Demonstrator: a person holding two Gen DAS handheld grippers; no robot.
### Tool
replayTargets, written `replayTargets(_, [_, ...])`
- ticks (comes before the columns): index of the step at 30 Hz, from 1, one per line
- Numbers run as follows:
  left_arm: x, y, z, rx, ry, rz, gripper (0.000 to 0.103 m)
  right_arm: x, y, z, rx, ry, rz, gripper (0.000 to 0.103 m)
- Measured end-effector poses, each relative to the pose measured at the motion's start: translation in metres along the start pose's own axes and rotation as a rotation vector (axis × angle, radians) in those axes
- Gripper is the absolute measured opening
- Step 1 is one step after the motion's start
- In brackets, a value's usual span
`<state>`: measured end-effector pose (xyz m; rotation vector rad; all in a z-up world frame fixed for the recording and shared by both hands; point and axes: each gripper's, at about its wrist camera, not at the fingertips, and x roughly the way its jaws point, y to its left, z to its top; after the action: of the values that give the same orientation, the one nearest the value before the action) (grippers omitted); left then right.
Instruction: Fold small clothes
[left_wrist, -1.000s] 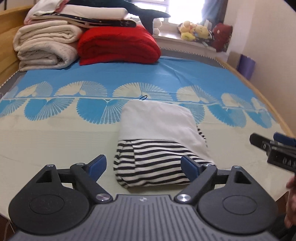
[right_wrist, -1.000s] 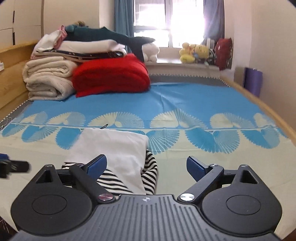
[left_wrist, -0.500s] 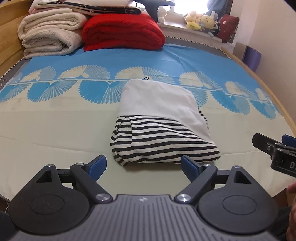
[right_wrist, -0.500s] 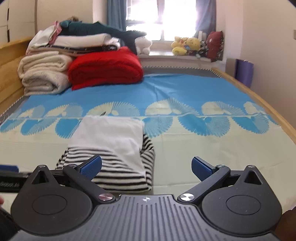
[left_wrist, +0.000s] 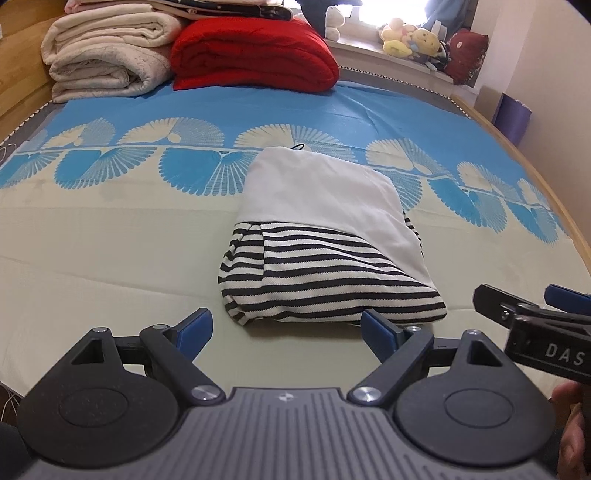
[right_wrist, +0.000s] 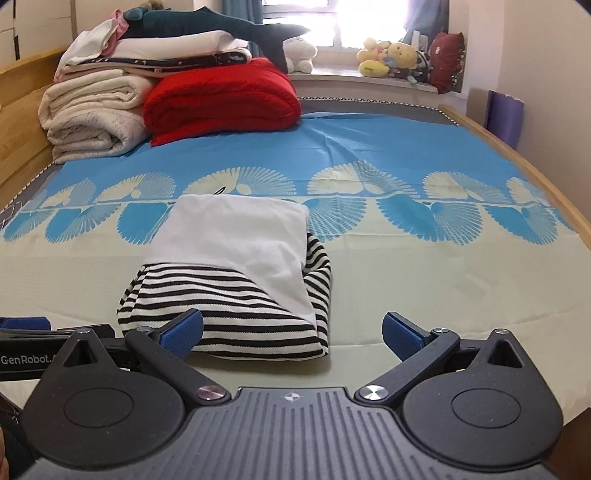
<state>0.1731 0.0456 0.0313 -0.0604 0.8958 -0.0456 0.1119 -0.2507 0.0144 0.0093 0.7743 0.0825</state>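
Folded striped garment (left_wrist: 325, 280) — tools wide

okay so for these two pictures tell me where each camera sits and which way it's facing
Left wrist: rides on the left gripper, angled down across the bed toward the folded striped garment; the right gripper and part of a hand show at right.
Right wrist: rides on the right gripper, angled down toward the same garment; the left gripper shows at left.
Shared: garment, red blanket, patterned sheet.

Open bedsheet (left_wrist: 110, 258) around folded garment (left_wrist: 325, 258)
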Motion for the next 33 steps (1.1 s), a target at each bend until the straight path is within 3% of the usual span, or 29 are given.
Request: replayTargets(33, [0.0026, -0.0047, -0.0016, 0.008, 0.002, -0.016, 0.091, 0.0081, 0.0028, -0.0013, -0.017, 0.025, 0.029, 0.102])
